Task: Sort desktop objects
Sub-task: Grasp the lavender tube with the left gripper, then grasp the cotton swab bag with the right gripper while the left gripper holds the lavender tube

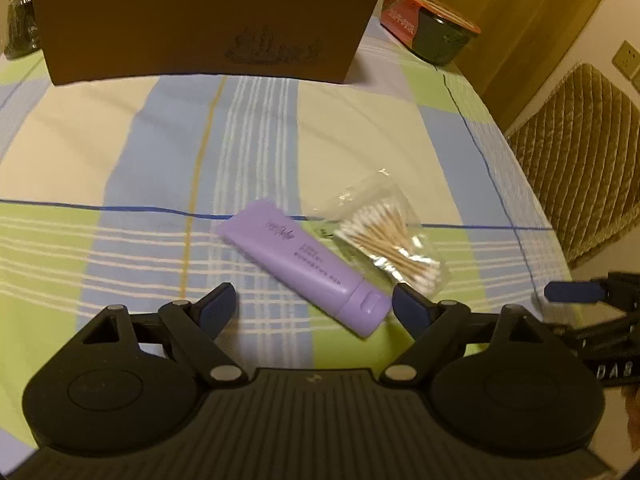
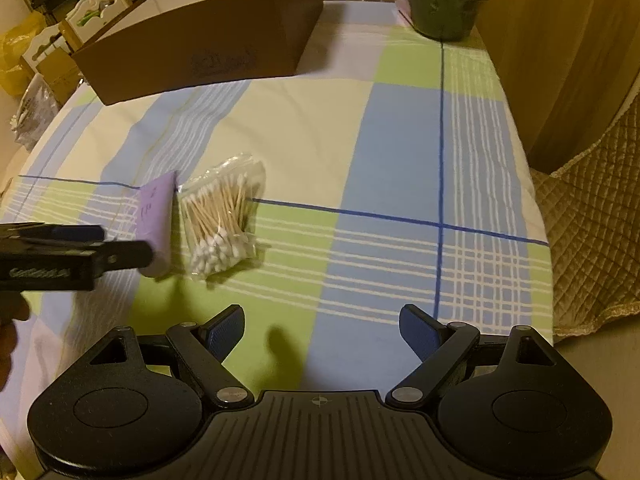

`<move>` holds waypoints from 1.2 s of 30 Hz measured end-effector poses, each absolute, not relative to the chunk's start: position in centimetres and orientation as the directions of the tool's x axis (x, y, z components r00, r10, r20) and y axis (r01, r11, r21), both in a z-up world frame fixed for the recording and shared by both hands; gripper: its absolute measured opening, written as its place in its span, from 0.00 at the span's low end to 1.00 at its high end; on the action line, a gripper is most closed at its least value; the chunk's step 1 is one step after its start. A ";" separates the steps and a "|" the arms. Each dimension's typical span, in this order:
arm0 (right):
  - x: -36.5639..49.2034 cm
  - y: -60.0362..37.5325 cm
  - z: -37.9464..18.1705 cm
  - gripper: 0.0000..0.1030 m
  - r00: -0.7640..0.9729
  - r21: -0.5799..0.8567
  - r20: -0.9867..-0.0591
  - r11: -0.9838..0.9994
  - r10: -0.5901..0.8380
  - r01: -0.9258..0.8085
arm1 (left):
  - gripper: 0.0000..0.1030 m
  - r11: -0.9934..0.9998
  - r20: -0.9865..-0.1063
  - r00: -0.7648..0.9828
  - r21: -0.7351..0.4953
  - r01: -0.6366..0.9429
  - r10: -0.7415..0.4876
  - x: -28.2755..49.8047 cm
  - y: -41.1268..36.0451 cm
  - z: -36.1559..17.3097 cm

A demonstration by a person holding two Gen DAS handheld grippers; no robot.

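A purple tube (image 1: 304,264) lies flat on the checked tablecloth, cap toward me, and a clear bag of cotton swabs (image 1: 388,240) lies just right of it. My left gripper (image 1: 314,306) hovers open right behind the tube, with the cap near its right finger. In the right wrist view the tube (image 2: 158,220) and the swab bag (image 2: 222,220) sit at the left, with the left gripper (image 2: 80,248) partly covering the tube. My right gripper (image 2: 322,330) is open over bare cloth, right of the bag, and holds nothing.
A brown cardboard box (image 1: 200,24) stands open at the table's far side. A dark bowl with a red lid (image 1: 440,32) sits at the far right corner. A quilted chair (image 1: 580,152) is beyond the table's right edge (image 2: 536,184).
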State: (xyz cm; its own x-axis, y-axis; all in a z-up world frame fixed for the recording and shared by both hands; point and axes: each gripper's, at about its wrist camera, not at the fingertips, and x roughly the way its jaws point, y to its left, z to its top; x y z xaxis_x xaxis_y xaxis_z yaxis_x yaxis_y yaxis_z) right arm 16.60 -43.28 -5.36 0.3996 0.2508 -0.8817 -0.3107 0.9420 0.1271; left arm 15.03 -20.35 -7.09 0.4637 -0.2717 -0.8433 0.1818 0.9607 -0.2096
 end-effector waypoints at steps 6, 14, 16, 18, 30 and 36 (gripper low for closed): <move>17.2 -42.2 -5.4 0.85 0.404 0.145 -0.873 0.935 0.275 -0.323 | 0.79 0.974 -0.856 0.469 -0.157 0.166 -0.218 14.2 -17.1 -6.6; 17.5 -41.1 -5.2 0.85 0.409 0.137 -0.869 0.930 0.278 -0.340 | 0.63 0.937 -0.833 0.470 -0.153 0.313 -0.293 15.1 -19.6 -6.5; 17.6 -41.1 -5.2 0.85 0.412 0.137 -0.868 0.932 0.276 -0.336 | 0.50 0.930 -0.842 0.453 -0.144 0.337 -0.294 15.4 -20.3 -7.1; 17.7 -41.2 -5.3 0.85 0.415 0.137 -0.867 0.933 0.275 -0.333 | 0.36 0.928 -0.850 0.447 -0.120 0.353 -0.280 15.5 -20.6 -7.5; 19.7 -37.1 -6.6 0.84 0.405 0.151 -0.852 0.896 0.332 -0.417 | 0.23 0.930 -0.852 0.470 -0.054 0.363 -0.232 14.7 -16.9 -6.5; 20.8 -34.3 -7.2 0.84 0.395 0.108 -0.862 0.876 0.318 -0.469 | 0.23 0.941 -0.854 0.474 -0.050 0.336 -0.214 14.2 -14.8 -6.2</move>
State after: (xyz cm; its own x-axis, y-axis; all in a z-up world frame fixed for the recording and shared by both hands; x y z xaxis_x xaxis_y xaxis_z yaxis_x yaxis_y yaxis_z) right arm 20.82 -34.31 -7.24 0.3948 0.3181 -0.8619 -0.4694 0.8763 0.1084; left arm 14.16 -14.79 -6.17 0.4742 -0.2144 -0.8539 0.3359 0.9406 -0.0496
